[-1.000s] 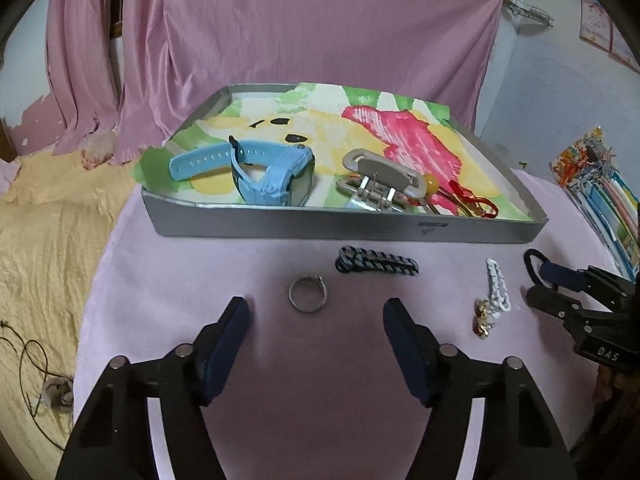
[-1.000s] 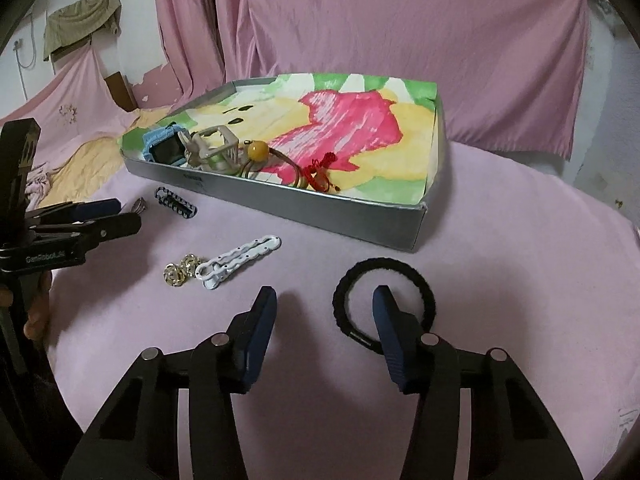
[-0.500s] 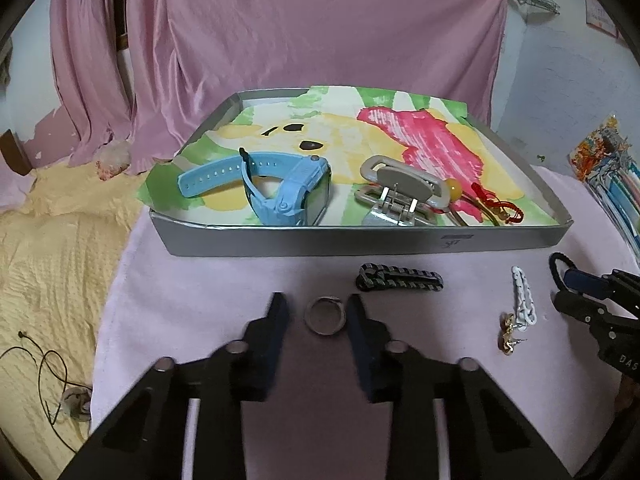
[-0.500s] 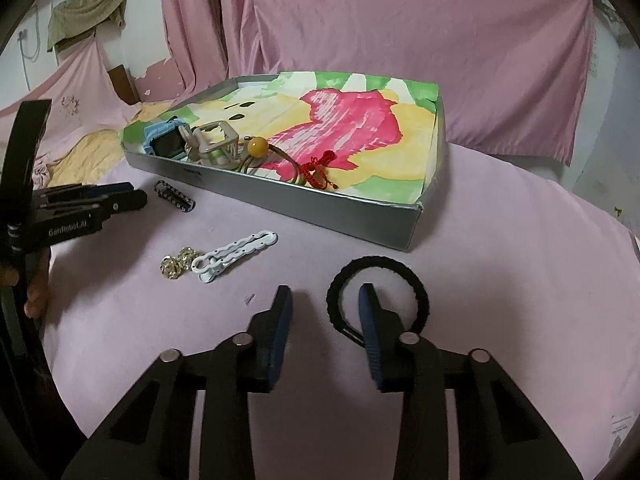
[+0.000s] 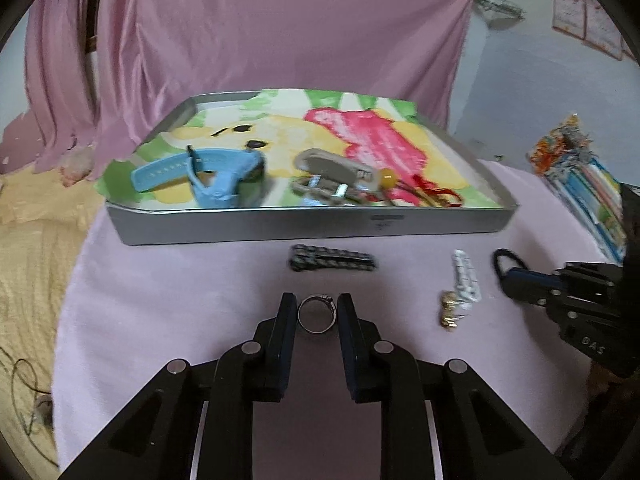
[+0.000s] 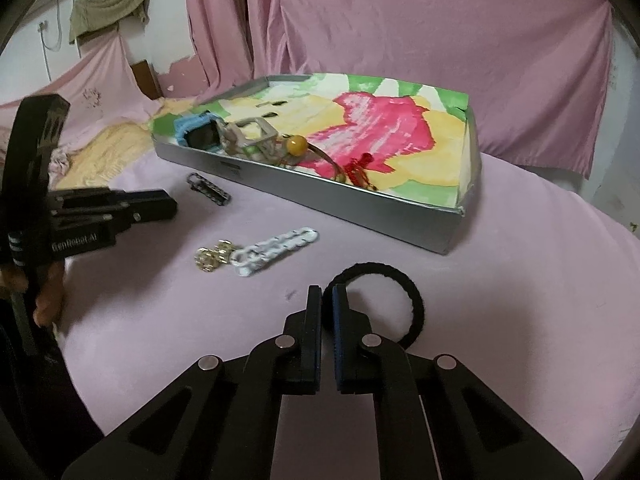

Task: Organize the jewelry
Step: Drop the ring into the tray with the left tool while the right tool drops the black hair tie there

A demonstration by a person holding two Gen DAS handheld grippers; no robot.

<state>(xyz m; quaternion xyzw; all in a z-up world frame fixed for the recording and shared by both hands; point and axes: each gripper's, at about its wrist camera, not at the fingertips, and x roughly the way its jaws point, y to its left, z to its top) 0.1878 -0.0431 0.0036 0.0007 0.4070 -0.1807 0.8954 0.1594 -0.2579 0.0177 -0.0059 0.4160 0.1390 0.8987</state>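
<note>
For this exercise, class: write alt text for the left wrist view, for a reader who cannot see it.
The left gripper is closed on a silver ring on a pink cloth. Beyond lie a dark braided band, a white chain and a grey tray holding a blue watch.

— What colours do you have in front of you?

— My fingers (image 5: 288,320) are black with dark blue pads. The ring (image 5: 317,313) is silver. The cloth (image 5: 180,300) under everything is pale pink. The tray (image 5: 312,230) is grey, lined with a painted sheet (image 5: 372,140) of yellow, pink and green.

— And the pieces?

— A light blue watch (image 5: 218,178), a beige-grey clasp (image 5: 332,168), an amber bead (image 6: 297,145), a red cord (image 6: 360,169). On the cloth, a dark strip (image 5: 332,262), maybe striped green and black, a white chain (image 6: 276,246), gold studs (image 6: 212,258) and a black hair tie (image 6: 380,308).
</note>
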